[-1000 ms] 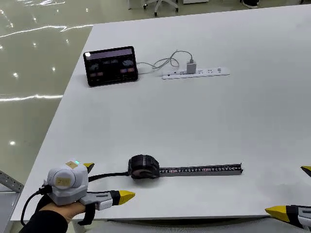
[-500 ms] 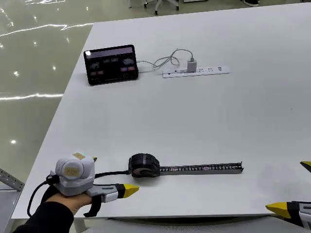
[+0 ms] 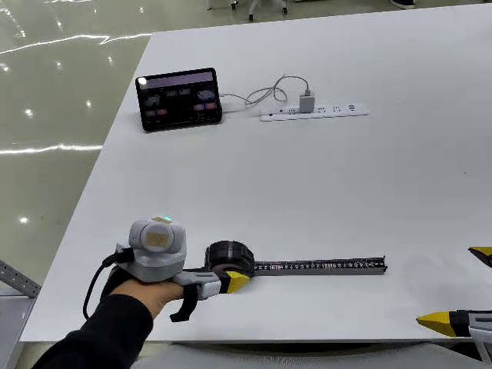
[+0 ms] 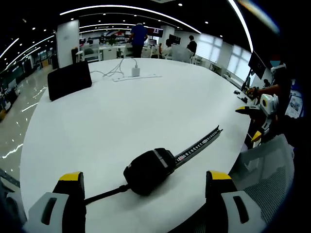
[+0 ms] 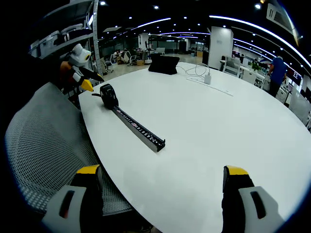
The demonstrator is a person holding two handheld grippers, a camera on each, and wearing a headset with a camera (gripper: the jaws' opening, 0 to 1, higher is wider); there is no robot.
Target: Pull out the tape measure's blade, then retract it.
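Tape measure (image 4: 148,171) lies on the white bench (image 3: 323,184) directly ahead of the left gripper (image 4: 145,176), its black case sitting in the gap between the two yellow-tipped jaws. That gripper is spread wide, and in its own view neither jaw appears to touch the case. A thin black strap (image 4: 104,194) runs from the case back toward the gripper's left jaw. The blade (image 3: 319,267) is drawn out of the case and lies flat on the bench, stretching away from the left gripper toward the right gripper (image 5: 162,170). The right gripper is also spread and holds nothing. It sits by the near edge of the bench, well apart from the tape, with the blade's free end ahead of it and somewhat to its left in its own view. A gloved hand (image 3: 142,296) grips the left gripper's handle. Far ahead of both grippers, a dark tablet (image 3: 179,100) stands propped on the bench beside a white power strip (image 3: 314,112) with a charger plugged in.
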